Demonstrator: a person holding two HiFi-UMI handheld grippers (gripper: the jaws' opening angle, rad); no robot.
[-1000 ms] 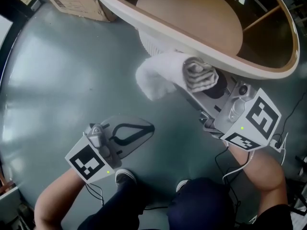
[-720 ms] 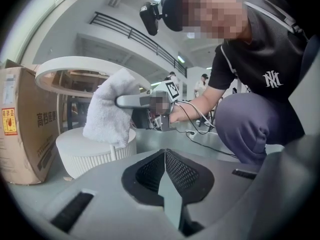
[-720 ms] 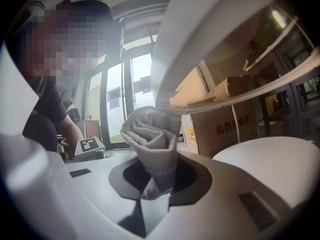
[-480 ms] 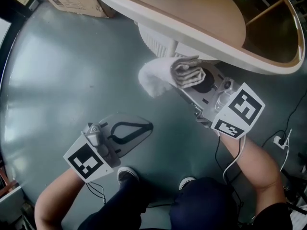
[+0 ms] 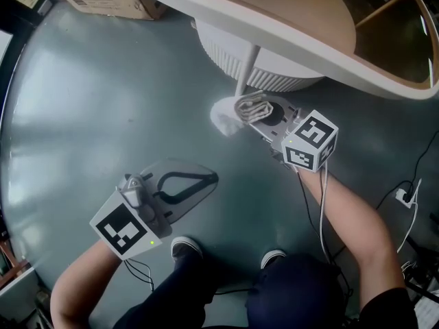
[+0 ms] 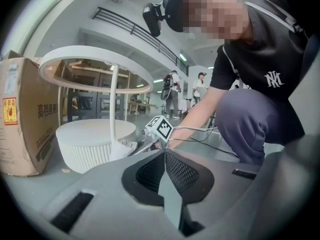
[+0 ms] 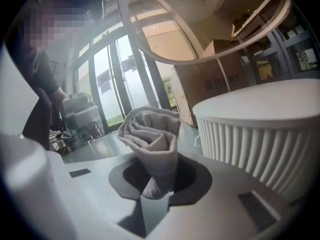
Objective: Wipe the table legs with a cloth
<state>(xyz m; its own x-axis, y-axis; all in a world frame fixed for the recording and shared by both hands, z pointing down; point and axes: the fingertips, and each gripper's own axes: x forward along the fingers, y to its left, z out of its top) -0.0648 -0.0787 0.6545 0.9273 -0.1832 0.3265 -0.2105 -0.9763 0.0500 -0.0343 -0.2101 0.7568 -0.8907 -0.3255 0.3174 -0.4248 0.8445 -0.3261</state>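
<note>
While the right gripper (image 5: 267,117) clamps the cloth (image 5: 241,110), it touches the table leg (image 5: 245,70)

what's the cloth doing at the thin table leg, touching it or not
Touching. In the left gripper view the cloth bunches against the foot of the leg with no gap; the head view shows the same.

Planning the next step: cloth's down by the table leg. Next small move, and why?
Probably press the cloth to the leg and slide it upward. The right gripper is shut on the cloth, whose loose end sits at the leg's foot by the ribbed base. The left gripper is shut, empty, off to the side.
</note>
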